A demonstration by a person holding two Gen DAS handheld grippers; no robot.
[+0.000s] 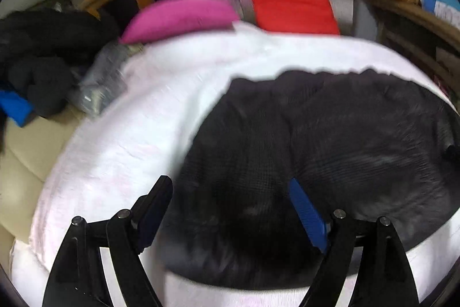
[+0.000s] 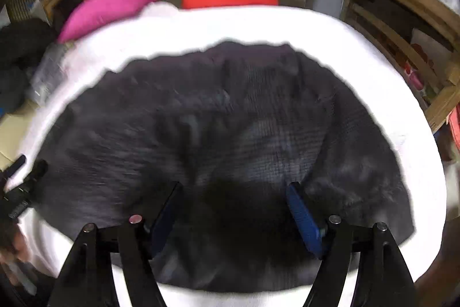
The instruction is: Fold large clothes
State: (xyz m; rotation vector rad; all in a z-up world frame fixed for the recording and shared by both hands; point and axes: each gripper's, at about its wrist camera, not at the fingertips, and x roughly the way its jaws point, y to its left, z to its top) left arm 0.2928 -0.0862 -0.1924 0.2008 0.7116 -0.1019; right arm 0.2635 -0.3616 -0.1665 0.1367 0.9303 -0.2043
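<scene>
White fleecy blanket (image 2: 359, 53) covers work surface; dark grey knit garment (image 2: 218, 117) lies folded, roughly flat, at its centre. Pink cushion (image 1: 178, 16) and red cushion (image 1: 290, 5) sit beyond far edge. Risk, as I judge it: thick knit springs back, fold slumps; careless next pinch takes blanket with garment. My left gripper (image 1: 230, 197) spread wide, empty, above garment's left part. My right gripper (image 2: 234, 200) likewise spread, holding nothing, over middle.

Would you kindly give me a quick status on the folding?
Left gripper open, empty. Right gripper open, empty. Dark garment flat on white cover, unheld. Nothing in the way.
</scene>
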